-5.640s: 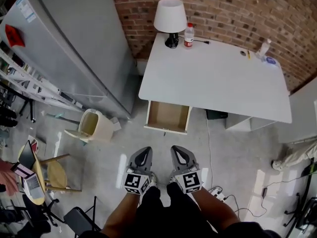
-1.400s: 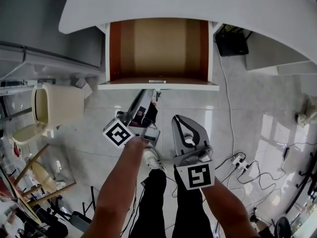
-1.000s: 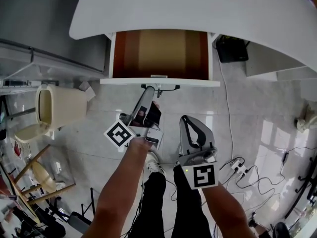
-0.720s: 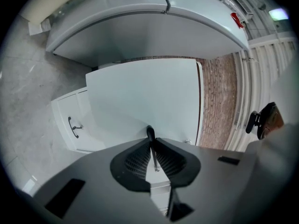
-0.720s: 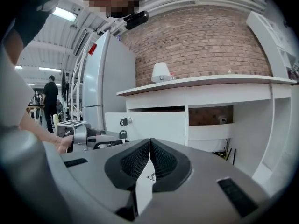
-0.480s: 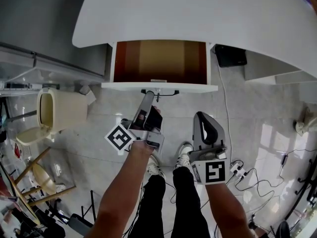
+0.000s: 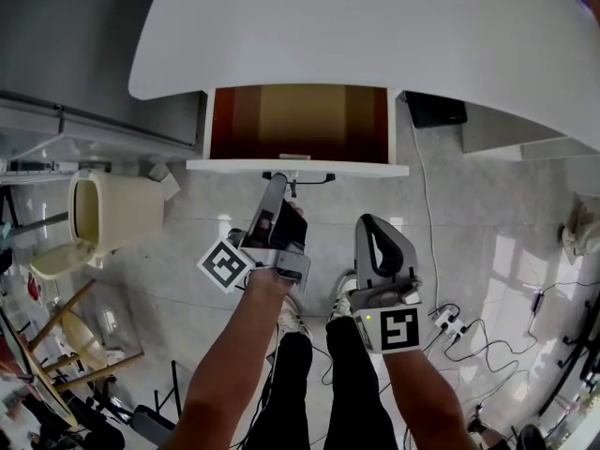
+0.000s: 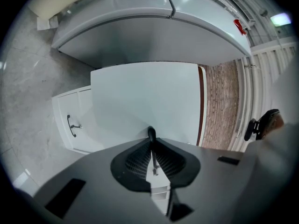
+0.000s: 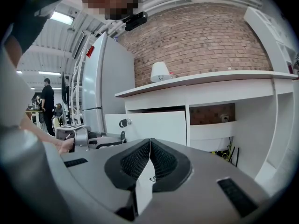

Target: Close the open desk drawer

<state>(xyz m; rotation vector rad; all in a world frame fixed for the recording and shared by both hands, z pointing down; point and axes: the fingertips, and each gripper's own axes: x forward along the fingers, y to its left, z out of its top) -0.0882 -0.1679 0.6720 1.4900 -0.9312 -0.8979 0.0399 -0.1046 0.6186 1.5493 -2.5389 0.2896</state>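
1. Head view: the left gripper (image 7: pixel 279 186) reaches level at the thin black metal handle (image 7: pixel 309 177). Its jaws are closing, and their tips pinch that handle.
2. The open white desk drawer with the brown wooden inside (image 7: pixel 300 125) sits at centre, under the near edge of the white desk top (image 7: pixel 375 26). It stands as far out as half a second ago, so closing has not begun. A push toward the far side seems next.
3. On the right, the right gripper (image 7: pixel 373 225) hangs idle, jaws together on nothing.
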